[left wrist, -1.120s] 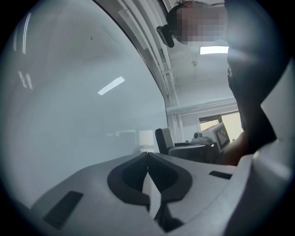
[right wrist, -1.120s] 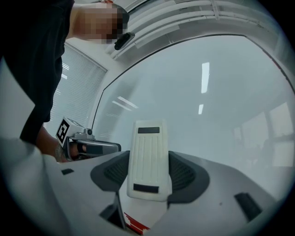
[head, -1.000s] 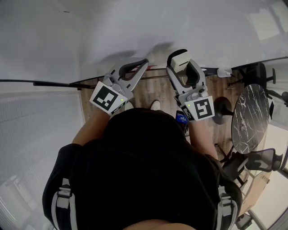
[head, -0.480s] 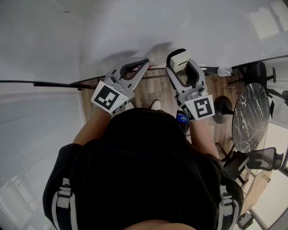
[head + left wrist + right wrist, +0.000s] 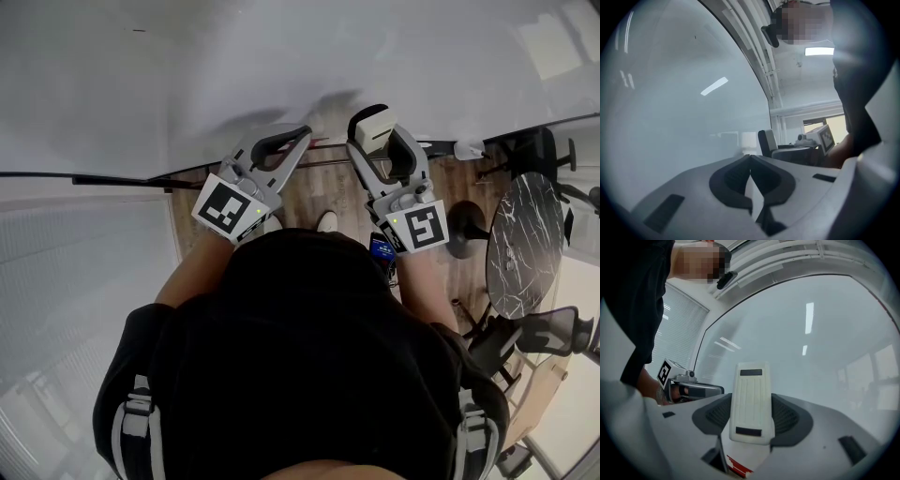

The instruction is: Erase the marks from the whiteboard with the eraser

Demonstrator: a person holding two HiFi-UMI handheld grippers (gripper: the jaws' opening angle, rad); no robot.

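Right of centre, the right gripper (image 5: 377, 141) clamps the white ribbed rectangular eraser (image 5: 751, 401), long axis pointing toward the glossy white whiteboard (image 5: 281, 56) filling the upper frame, while the left gripper (image 5: 298, 133) beside it has its jaws together on nothing.

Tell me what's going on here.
A person stands at a whiteboard with a gripper in each hand. The right gripper is shut on a white eraser, held up near the board's lower edge. The left gripper is shut and empty beside it. The board looks nearly clean, bar one small dark mark higher up.
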